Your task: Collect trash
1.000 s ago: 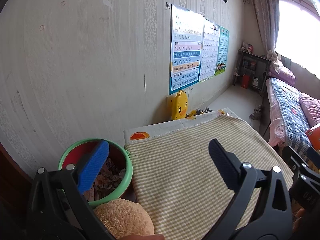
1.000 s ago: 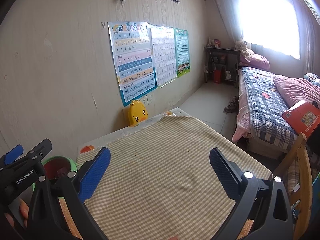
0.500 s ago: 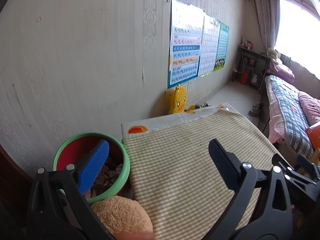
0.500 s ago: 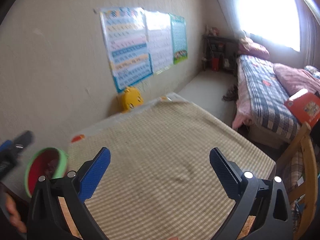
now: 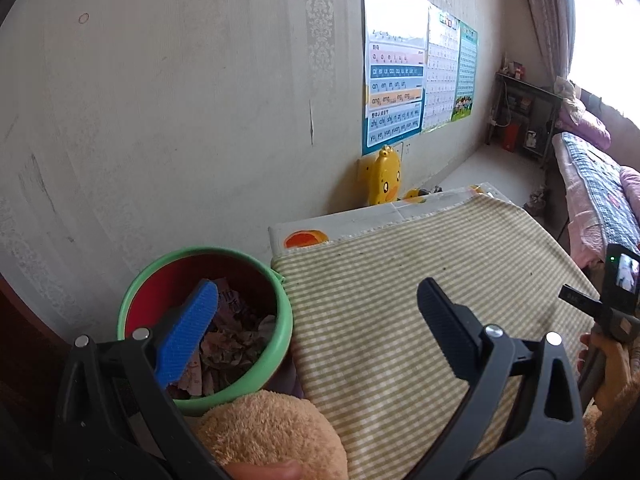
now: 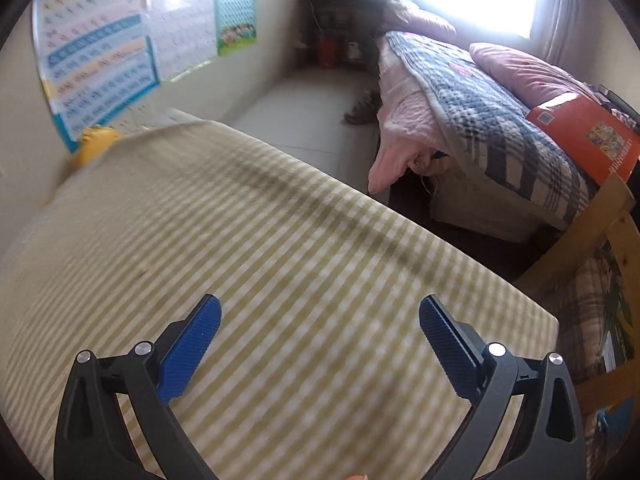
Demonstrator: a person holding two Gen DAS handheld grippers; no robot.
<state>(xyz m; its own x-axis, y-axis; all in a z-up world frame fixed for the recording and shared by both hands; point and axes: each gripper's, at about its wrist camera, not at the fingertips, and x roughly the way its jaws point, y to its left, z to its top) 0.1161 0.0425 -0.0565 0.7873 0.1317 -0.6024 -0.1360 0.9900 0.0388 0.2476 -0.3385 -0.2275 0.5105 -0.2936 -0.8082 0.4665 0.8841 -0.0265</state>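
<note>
A green-rimmed red bin [image 5: 144, 280] holding crumpled paper scraps [image 5: 236, 340] stands at the left end of the table, by the wall. My left gripper [image 5: 316, 316] is open, its blue left finger over the bin and its right finger over the checked tablecloth [image 5: 400, 280]. My right gripper [image 6: 320, 328] is open too, hovering over the bare checked tablecloth [image 6: 280, 240] with nothing between its fingers. In the left wrist view the back of the right gripper [image 5: 616, 300] shows at the right edge, held by a hand.
A tan fuzzy sleeve [image 5: 272, 436] fills the bottom of the left wrist view. A yellow duck toy [image 5: 384, 176] leans on the wall under posters [image 5: 394, 80]. A bed [image 6: 480, 112] with an orange book [image 6: 580, 132] and a wooden chair [image 6: 600, 232] stand right of the table.
The right gripper has swung right and tipped down, so the bin left its view and the bed came in. The left gripper shifted slightly; both stayed open.
</note>
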